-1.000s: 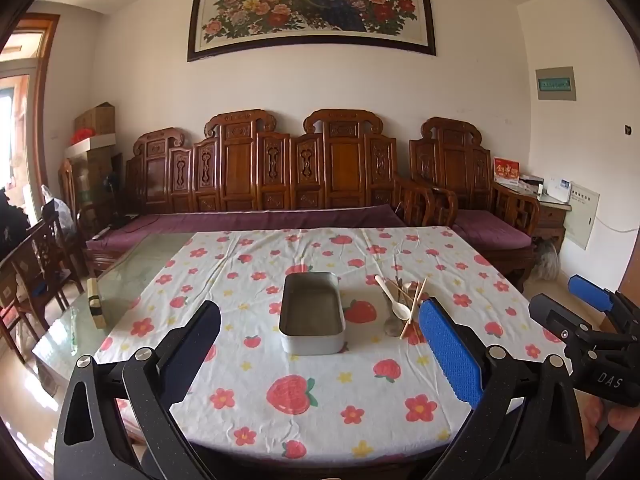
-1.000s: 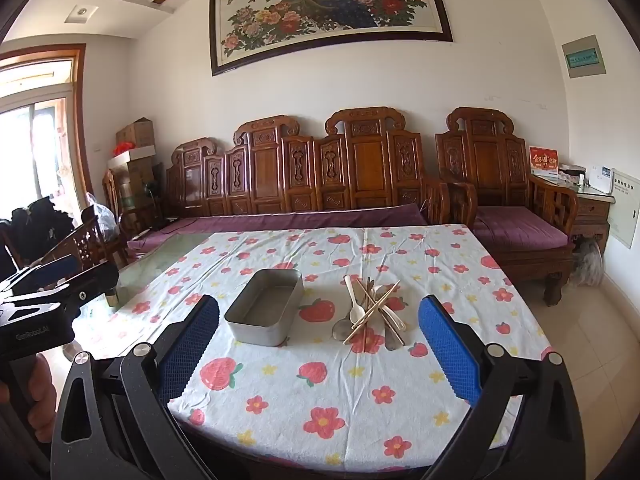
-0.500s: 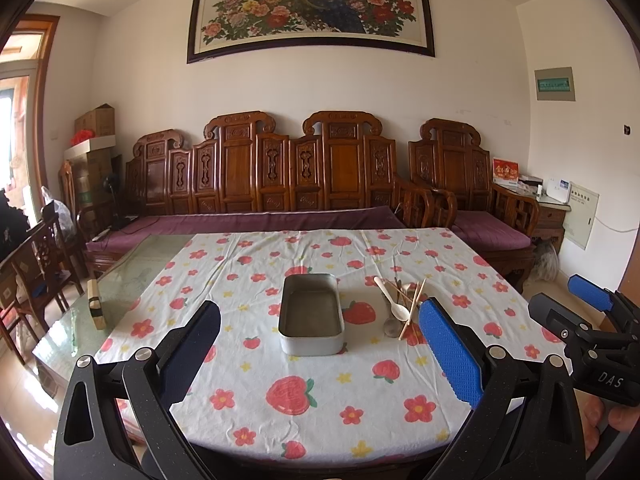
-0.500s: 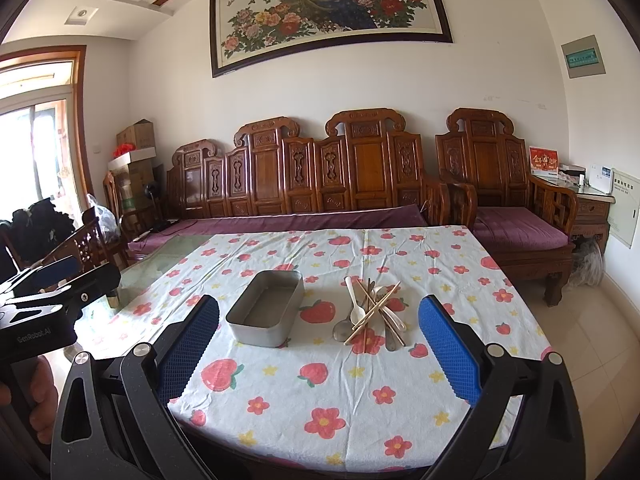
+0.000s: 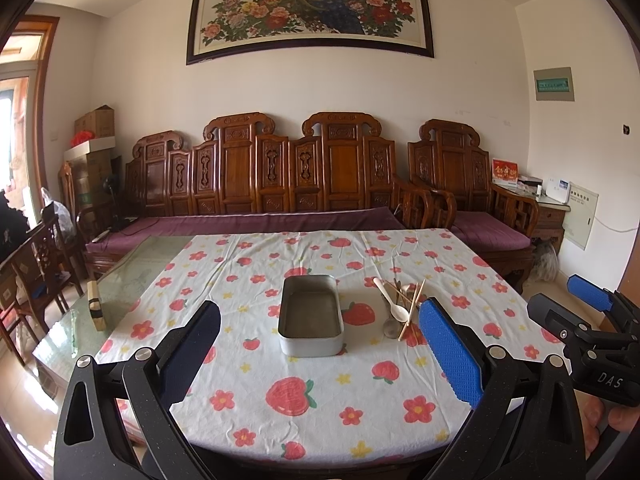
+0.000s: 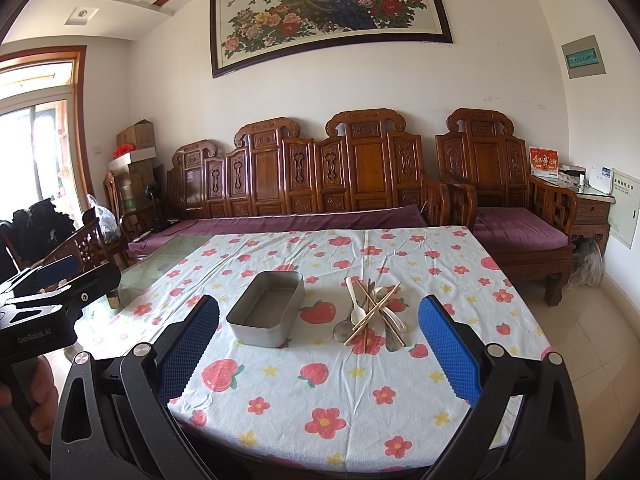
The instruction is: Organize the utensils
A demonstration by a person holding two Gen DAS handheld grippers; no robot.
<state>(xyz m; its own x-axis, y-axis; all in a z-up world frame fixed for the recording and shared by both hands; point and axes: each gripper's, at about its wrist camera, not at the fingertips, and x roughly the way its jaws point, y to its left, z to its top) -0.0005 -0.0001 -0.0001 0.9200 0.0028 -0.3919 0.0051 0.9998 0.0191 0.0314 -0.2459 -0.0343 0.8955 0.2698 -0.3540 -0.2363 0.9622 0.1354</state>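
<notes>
Left gripper (image 5: 318,350) gapes wide and empty before the rectangular grey metal tin (image 5: 311,322) on the flower-printed worktop (image 5: 256,404), while the right gripper (image 6: 319,346), equally wide and empty, faces crossed wooden chopsticks and white and metal spoons (image 6: 370,314) piled just right of that tin (image 6: 266,308).

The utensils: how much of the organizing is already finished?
Nothing looks done: the metal tray is empty. The spoons and chopsticks lie crossed in a pile beside it. Left gripper and right gripper are open, holding nothing. All the sorting is left.
</notes>
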